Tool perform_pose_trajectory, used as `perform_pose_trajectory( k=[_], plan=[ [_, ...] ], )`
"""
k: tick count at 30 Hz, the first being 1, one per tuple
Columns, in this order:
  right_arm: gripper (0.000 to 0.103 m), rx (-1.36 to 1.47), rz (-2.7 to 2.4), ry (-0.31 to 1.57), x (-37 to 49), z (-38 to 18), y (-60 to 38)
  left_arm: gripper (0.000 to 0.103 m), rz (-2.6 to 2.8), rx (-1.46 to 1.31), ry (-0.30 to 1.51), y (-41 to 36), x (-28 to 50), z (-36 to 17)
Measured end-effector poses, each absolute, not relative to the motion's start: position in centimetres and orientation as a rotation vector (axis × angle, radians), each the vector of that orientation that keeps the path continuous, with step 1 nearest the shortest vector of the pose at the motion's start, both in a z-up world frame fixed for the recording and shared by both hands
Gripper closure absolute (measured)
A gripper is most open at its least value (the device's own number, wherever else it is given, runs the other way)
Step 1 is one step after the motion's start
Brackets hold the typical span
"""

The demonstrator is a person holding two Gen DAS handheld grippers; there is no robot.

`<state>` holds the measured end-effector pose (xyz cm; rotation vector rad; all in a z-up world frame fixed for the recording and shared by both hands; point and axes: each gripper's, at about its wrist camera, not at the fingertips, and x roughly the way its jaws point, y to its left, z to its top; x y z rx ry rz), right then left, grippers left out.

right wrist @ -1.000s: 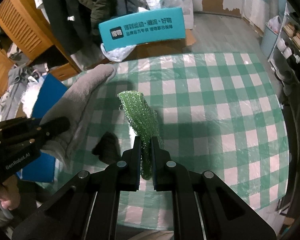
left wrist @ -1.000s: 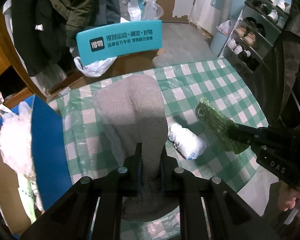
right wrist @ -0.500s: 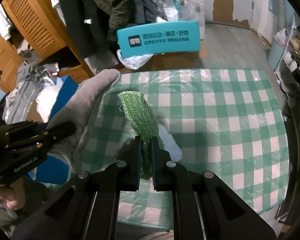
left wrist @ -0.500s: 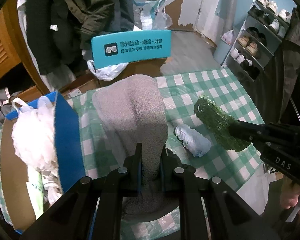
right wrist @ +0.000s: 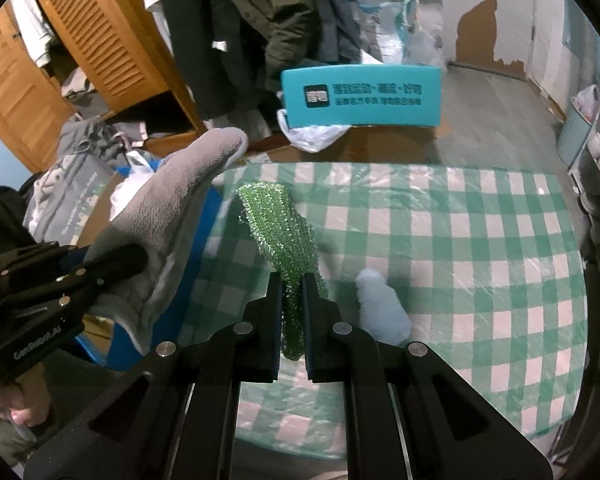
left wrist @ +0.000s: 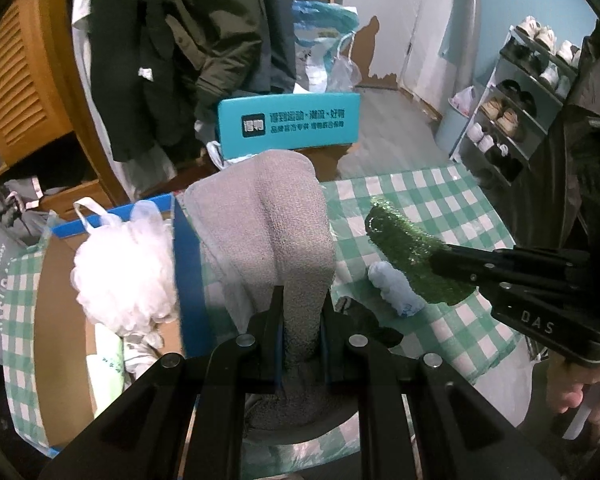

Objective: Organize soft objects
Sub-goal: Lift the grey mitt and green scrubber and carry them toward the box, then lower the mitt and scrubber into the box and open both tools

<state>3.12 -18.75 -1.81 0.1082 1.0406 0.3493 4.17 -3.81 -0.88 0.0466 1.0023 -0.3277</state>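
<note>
My left gripper [left wrist: 300,300] is shut on a grey fleecy cloth [left wrist: 268,220], held up over the left edge of the table; the same grey cloth [right wrist: 172,208] and left gripper [right wrist: 112,260] show at the left of the right wrist view. My right gripper [right wrist: 291,284] is shut on a green sparkly scouring cloth [right wrist: 280,224], lifted above the table. From the left wrist view the green cloth [left wrist: 408,256] sticks out of the right gripper [left wrist: 452,266]. A small white-blue bundle [right wrist: 382,308] lies on the tablecloth, also seen as the bundle [left wrist: 392,288].
A green-and-white checked table [right wrist: 460,240] fills the middle. A blue-rimmed cardboard box [left wrist: 60,300] with a white plastic bag [left wrist: 124,272] stands left of it. Behind are a teal box [right wrist: 360,96], hanging coats [left wrist: 204,48], a wooden wardrobe and a shoe rack [left wrist: 520,112].
Both grippers have risen and drawn back from the table with their cloths still held. More of the box at the left has come into view.
</note>
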Motion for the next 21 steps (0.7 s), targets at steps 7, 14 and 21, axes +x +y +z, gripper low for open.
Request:
perform_pose_trajectory(
  k=[7,14,21],
  plan=[
    [0.095,0.090,0.389,1.025,3.0,-0.9,-16.3,0.089,-0.290,0.037,0.978,-1.7,3.4,-0.2],
    [0.095,0.065,0.427,1.011,3.2,0.1,-13.4,0.089,-0.249,0.014,0.956,1.1,2.5,0.6],
    [0.095,0.038,0.478,1.000,3.3,1.1,-9.7,0.089,-0.203,0.001,0.924,3.8,1.6,1.4]
  ],
)
